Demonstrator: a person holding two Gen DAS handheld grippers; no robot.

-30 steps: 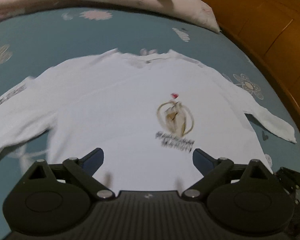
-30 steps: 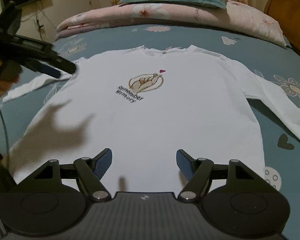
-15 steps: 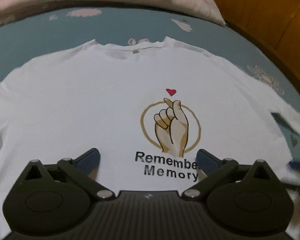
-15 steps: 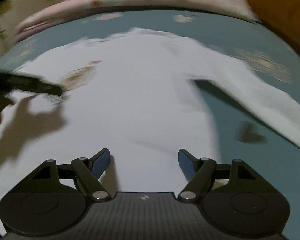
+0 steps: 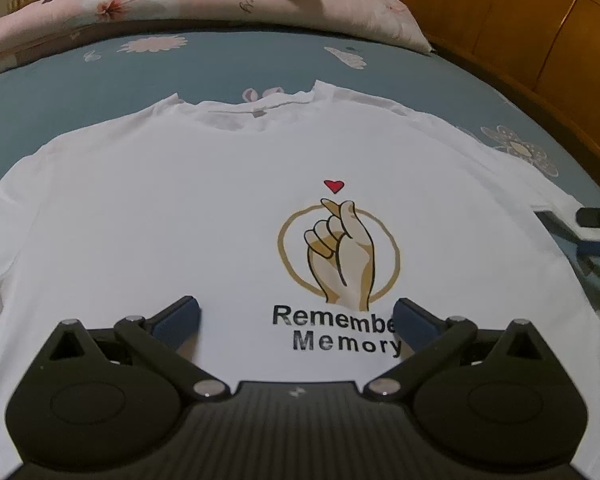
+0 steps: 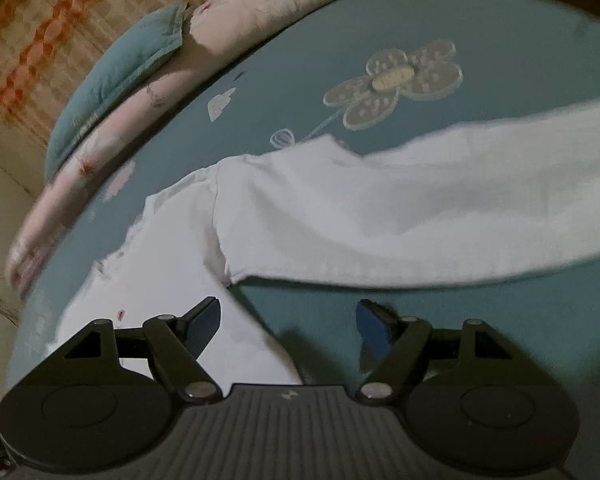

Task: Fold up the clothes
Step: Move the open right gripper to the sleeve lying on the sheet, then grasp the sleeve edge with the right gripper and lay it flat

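Closing in on a white shirt [image 5: 180, 220] spread flat, print up, on the blue bedspread [image 5: 80, 76].
Left view: we have dropped nearer; left gripper [image 5: 296, 314] wide open, empty, over the chest print. Right view: right gripper [image 6: 288, 322] has swung to the armpit beneath the outstretched sleeve [image 6: 420, 208], open, holding nothing.

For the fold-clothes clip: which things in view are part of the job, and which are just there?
Part of the job:
- white shirt, spread flat, print up
- its long sleeve
- left gripper, open over the shirt
- right gripper, open near the armpit

Just there:
- blue flowered bedsheet
- pink quilt
- teal pillow
- wooden headboard
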